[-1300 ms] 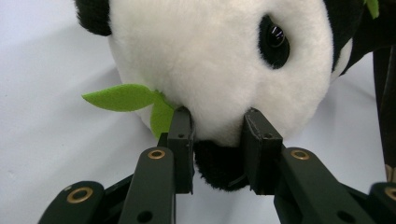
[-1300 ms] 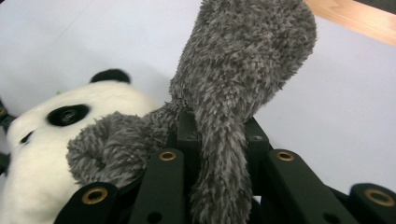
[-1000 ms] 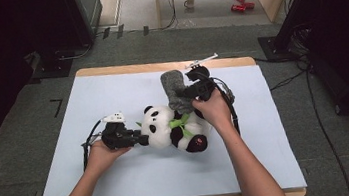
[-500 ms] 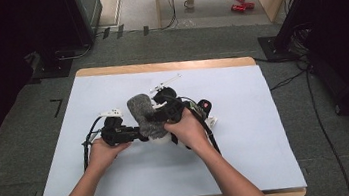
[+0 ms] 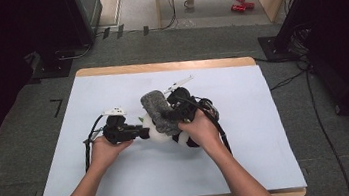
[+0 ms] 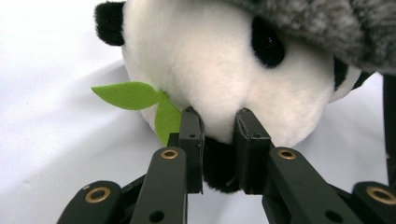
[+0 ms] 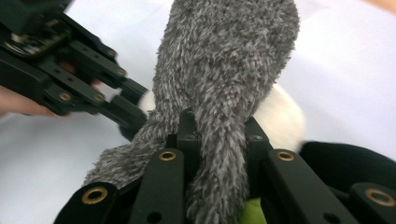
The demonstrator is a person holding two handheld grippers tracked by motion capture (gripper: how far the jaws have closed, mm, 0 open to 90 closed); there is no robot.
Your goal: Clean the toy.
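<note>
The plush panda (image 5: 159,130) lay near the middle of the desk (image 5: 122,185), and everything else sat relative to it. At the panda's left side, the left gripper (image 6: 219,135) had just been closing, and its fingers (image 6: 191,140) were clenched on the black fur under the white muzzle, beside the green felt leaf (image 6: 135,95). Above the panda's head, the right gripper (image 7: 219,140) had its fingers (image 7: 187,135) clamped on a fold of the grey fuzzy hat (image 7: 224,70), which draped over the top of the head and already brushed one black eye patch.

The step in hand looked like pulling the hat down over the panda's head. To do it well, the left hold should probably stay firm and low so the toy does not roll, while the right draws the fabric down evenly over both ears instead of tugging one edge. The fluffy knit may slip from a thin pinch, so a slow pull seems wise.
</note>
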